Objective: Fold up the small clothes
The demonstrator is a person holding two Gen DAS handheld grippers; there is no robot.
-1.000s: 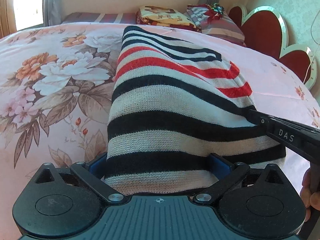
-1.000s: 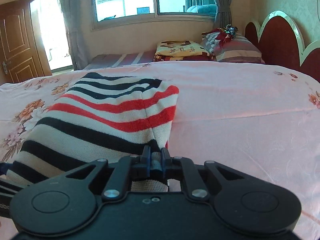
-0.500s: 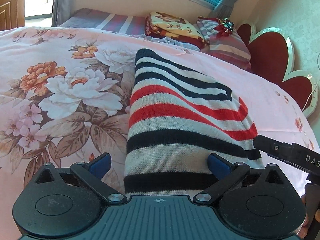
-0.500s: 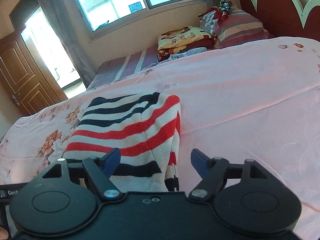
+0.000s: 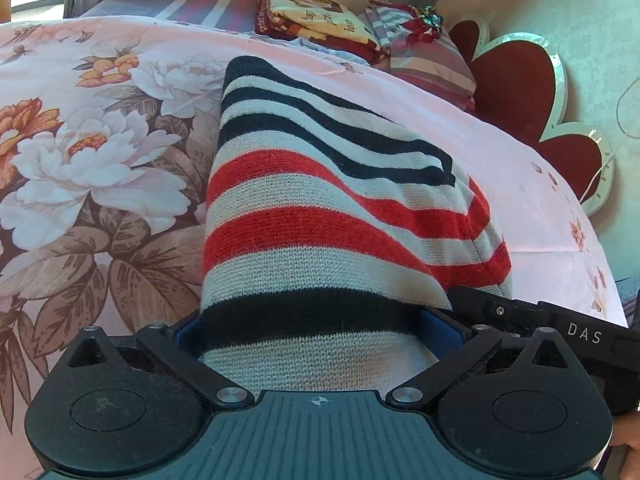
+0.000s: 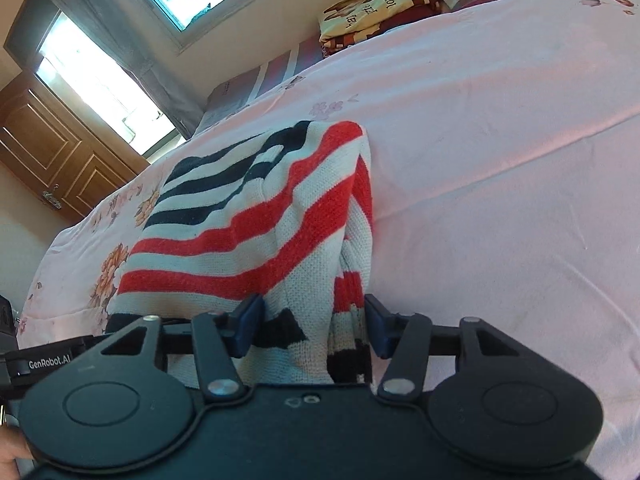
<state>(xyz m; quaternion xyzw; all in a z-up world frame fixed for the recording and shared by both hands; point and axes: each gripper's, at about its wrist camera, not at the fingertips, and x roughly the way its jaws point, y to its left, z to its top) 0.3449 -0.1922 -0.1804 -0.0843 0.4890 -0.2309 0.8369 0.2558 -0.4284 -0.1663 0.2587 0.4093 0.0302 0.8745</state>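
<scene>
Striped knit sweater point(image 5: 320, 216) on the floral bedspread point(image 5: 88, 168), already brought down to a narrow, layered bundle with one panel doubled over another along its right edge. Lies lengthwise, far end toward the folded blanket point(image 5: 316, 20) at the head of the bed, near end right at both claws. Well short of the heart-shaped headboard point(image 5: 516, 92), well apart from the striped pillow point(image 5: 424, 52).

Left gripper point(image 5: 320, 332): spread wide, blue pads flanking the near black-and-cream end of the sweater, cloth filling the gap between them but not visibly pinched. Right gripper point(image 6: 312, 328): parted at a middling width, pads either side of the near right corner, where the loose layers hang in a soft bunch; likewise not clamped as far as can be seen.

By the look of it, lengthwise folds done, sleeves tucked out of sight. Probably left: taking hold of the near end, carrying it over toward the blanket end to halve the bundle, then flattening the bulge at the right edge. No further small clothes in view, so impossible to tell how many remain.
</scene>
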